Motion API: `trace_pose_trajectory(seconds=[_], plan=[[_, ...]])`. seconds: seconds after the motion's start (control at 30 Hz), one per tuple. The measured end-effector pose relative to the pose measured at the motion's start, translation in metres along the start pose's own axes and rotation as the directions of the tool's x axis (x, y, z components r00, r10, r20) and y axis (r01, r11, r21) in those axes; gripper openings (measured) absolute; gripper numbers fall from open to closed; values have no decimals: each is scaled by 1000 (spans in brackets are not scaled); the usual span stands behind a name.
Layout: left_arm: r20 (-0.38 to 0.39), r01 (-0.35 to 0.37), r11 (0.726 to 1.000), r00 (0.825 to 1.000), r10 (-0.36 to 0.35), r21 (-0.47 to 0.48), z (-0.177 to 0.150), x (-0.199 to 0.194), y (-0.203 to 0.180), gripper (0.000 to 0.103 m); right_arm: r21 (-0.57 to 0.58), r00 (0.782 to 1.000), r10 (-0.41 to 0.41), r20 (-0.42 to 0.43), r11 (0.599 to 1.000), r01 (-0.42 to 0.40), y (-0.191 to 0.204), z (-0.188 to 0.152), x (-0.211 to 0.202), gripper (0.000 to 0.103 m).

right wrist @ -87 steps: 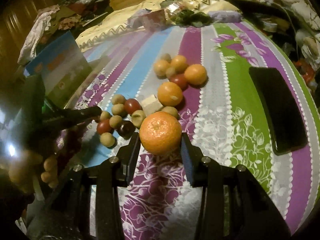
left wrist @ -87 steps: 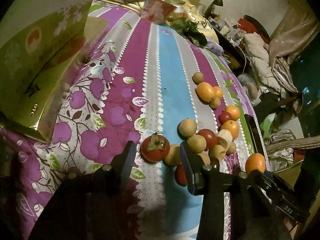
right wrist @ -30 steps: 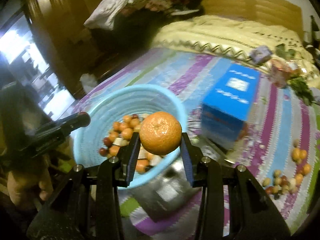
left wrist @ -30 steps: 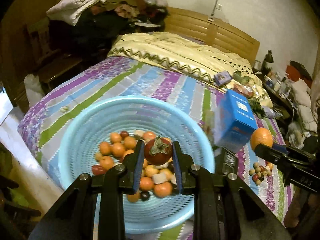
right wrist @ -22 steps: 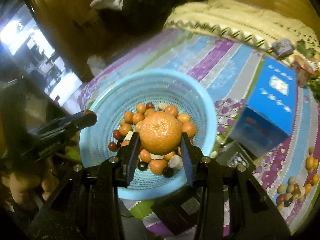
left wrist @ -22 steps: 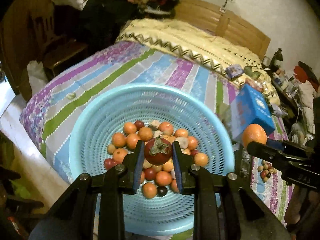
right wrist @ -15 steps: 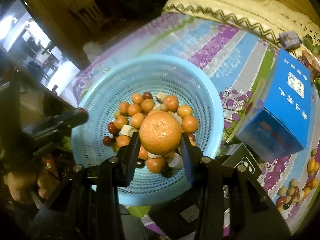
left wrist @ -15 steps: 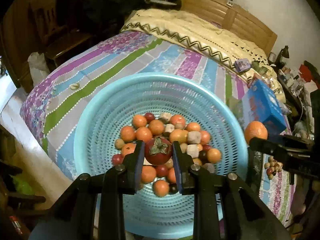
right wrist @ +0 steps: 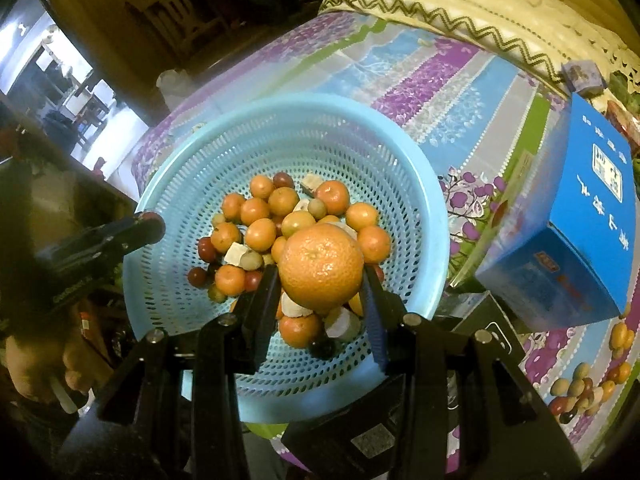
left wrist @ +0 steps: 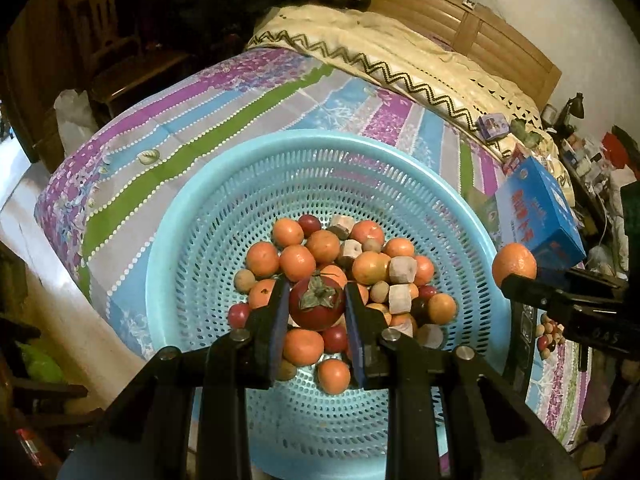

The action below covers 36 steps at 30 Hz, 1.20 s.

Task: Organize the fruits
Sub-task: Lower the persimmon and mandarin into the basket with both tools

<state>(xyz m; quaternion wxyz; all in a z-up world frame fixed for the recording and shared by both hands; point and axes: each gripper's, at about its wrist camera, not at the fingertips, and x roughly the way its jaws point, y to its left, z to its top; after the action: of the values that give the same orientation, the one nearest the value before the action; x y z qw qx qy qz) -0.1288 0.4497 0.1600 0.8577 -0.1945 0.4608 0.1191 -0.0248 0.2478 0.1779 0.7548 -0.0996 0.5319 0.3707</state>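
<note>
Over the blue basket (left wrist: 168,240) on the striped bed (left wrist: 168,128), I grip a persimmon (left wrist: 316,307) left, an orange (right wrist: 321,266) right; blue box (right wrist: 576,240) beside.

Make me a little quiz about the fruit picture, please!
1. True or false: the left tool grips a red fruit with a green leafy top.
2. What does the right tool hold? A) a banana B) an orange C) nothing
3. Fill in: both tools hang over the ____ basket.

Key: 1 true; 2 B; 3 blue.
</note>
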Motion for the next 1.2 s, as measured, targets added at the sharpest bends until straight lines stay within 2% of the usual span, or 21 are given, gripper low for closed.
trace_pose_trajectory(seconds=[1.2], plan=[[-34,0,1000,999,0,-15,-6,24,8,28,-23,1000,-12,-5,1000,12,6,5,12,41]])
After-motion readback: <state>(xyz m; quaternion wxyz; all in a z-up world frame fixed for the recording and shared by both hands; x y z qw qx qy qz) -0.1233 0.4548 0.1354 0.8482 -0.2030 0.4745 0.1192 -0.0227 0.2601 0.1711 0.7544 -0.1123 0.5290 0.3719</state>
